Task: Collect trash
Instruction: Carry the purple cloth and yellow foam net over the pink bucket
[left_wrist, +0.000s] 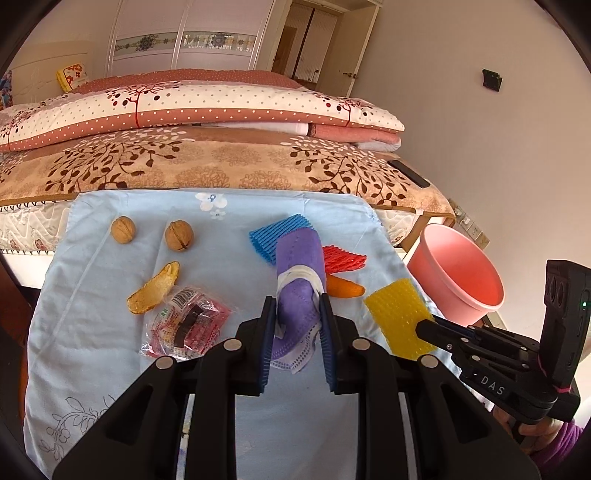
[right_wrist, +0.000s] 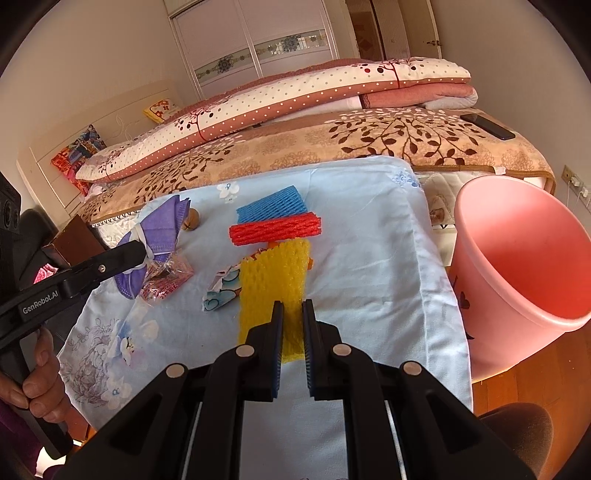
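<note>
So on my left, the left gripper (left_wrist: 298, 314) is clamped on the purple face mask (left_wrist: 301, 284), lifted off the blue cloth (left_wrist: 110, 295) where walnuts (left_wrist: 179, 235) and a snack wrapper (left_wrist: 184, 325) sit. My right gripper (right_wrist: 293, 325) pinches the yellow foam net (right_wrist: 273, 280), and the pink bin (right_wrist: 517, 266) stands just right of the cloth.

Your two handheld grippers, the left gripper (left_wrist: 297, 314) and the right gripper (right_wrist: 293, 319), are matte black plastic with blue ribbed pads (left_wrist: 267, 354), round silver pivot pins (right_wrist: 243, 350) and white lettering on their sides. You wear a purple knitted sleeve (left_wrist: 567, 434).
</note>
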